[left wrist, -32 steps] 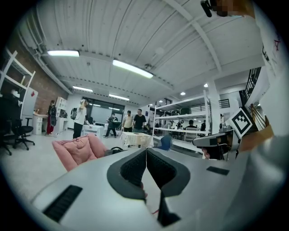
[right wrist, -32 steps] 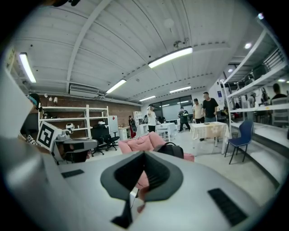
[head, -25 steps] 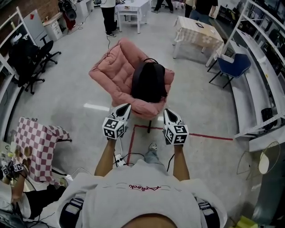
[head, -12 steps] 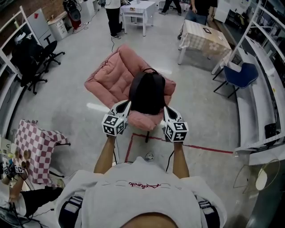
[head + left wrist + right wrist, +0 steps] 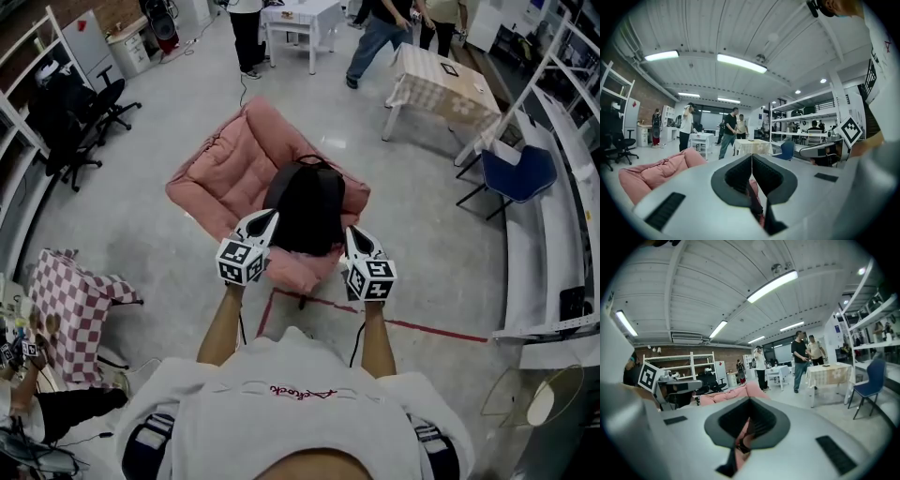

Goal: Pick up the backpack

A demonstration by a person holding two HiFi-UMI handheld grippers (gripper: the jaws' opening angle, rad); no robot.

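On the pink chair (image 5: 225, 169), the backpack (image 5: 302, 208) now sits closer than a second ago. I'm moving in, left gripper (image 5: 269, 217) and right gripper (image 5: 353, 232) flanking it. Both jaws closed and empty, so they must open before the grab.

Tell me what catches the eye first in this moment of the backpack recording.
A black backpack lies on a pink cushioned chair at the centre of the head view. The left gripper and right gripper, both shut and empty, point toward it, one at each side of its near end.
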